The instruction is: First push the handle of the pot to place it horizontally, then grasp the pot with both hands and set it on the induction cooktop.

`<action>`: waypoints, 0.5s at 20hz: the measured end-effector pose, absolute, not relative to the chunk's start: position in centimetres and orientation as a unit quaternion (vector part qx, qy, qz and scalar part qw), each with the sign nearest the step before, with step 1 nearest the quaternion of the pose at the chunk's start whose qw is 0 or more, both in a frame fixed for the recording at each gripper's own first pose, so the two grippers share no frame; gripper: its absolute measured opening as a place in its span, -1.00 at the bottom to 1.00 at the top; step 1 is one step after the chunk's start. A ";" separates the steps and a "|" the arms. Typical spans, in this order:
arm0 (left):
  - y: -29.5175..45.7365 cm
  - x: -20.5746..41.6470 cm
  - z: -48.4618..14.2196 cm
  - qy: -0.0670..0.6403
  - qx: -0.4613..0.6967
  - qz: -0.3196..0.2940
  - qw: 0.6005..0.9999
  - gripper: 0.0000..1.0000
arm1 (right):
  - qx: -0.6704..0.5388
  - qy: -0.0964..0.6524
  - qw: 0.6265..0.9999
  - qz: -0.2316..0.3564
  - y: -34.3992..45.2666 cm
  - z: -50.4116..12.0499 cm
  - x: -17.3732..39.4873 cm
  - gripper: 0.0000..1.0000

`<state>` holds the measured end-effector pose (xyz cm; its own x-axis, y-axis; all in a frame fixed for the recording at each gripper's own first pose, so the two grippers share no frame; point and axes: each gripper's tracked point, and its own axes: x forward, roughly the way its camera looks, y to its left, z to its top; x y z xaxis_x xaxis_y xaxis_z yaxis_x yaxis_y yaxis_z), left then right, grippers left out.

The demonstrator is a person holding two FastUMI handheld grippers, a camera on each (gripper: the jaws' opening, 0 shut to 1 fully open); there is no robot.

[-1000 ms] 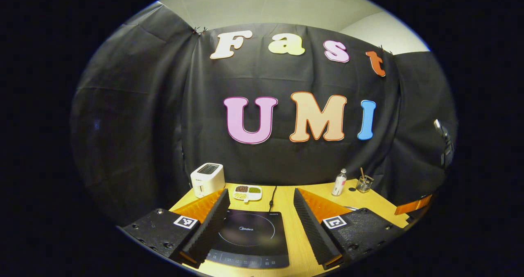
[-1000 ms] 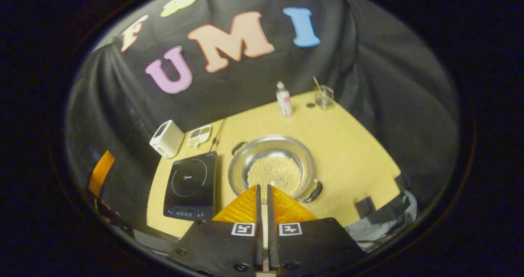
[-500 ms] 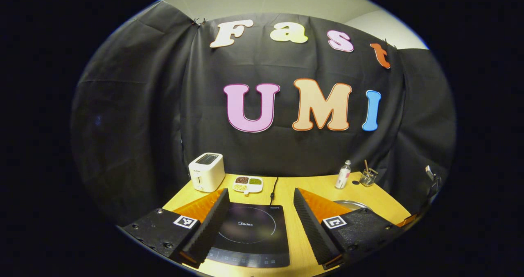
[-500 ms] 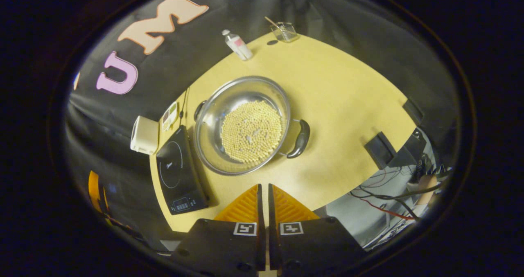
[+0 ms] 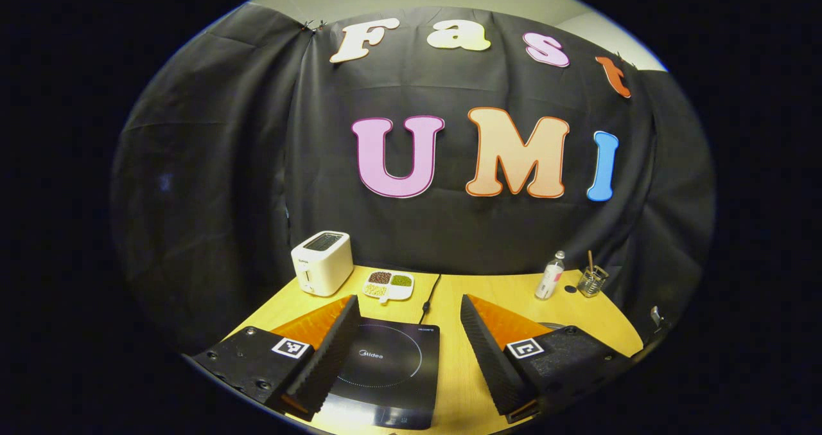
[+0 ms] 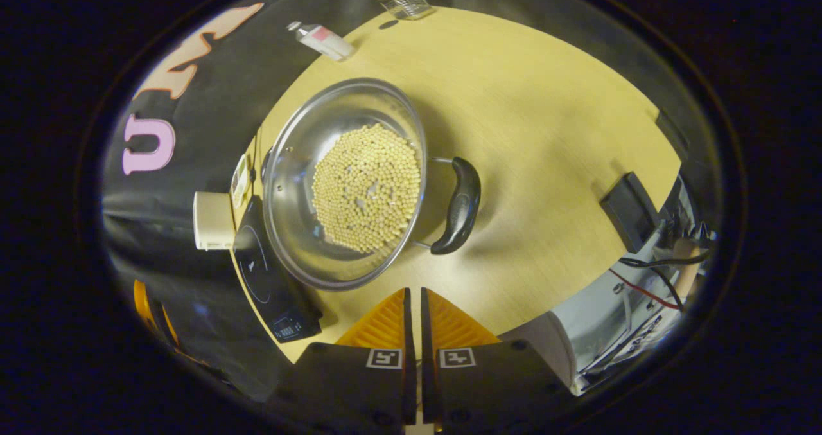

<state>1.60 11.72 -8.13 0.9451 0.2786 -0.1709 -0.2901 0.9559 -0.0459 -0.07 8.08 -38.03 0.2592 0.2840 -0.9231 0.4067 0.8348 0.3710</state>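
Pot (image 6: 347,184) sits beside the induction cooktop (image 6: 266,274), ungrasped. Right gripper (image 6: 414,297), fingers together, hovers near its handle (image 6: 459,207), probably about to push it; left gripper (image 5: 404,351) hangs spread above the cooktop.

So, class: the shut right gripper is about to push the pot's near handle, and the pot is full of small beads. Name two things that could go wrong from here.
1. The pot is shallow and holds loose beads; a hard shove on the black handle by the right gripper could spill them.
2. The induction cooktop sits right beside the pot, so a turning push may knock the pot against it.
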 end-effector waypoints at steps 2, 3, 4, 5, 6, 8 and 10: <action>11.5 2.4 -8.5 0.088 -0.028 0.151 0.984 0.91 | 0.295 0.612 0.733 -0.051 7.4 -38.7 0.7 -0.87; 11.4 2.8 -8.7 0.094 -0.027 0.154 0.983 0.91 | 0.299 0.612 0.730 -0.057 6.9 -39.0 1.0 -0.87; 11.2 3.2 -9.1 0.101 -0.027 0.155 0.982 0.92 | 0.303 0.610 0.729 -0.063 6.3 -39.1 1.7 -0.87; 10.8 3.6 -9.3 0.105 -0.027 0.154 0.982 0.92 | 0.311 0.616 0.721 -0.062 6.3 -39.0 1.7 -0.87; 10.6 3.9 -9.5 0.109 -0.028 0.155 0.982 0.92 | 0.316 0.612 0.722 -0.066 5.9 -39.0 2.5 -1.00; 10.3 4.6 -10.0 0.118 -0.026 0.157 0.980 0.92 | 0.319 0.612 0.720 -0.074 5.1 -39.2 3.6 -0.87; 10.1 5.0 -10.7 0.130 -0.027 0.160 0.978 0.92 | 0.326 0.607 0.719 -0.084 4.1 -39.1 4.7 -0.87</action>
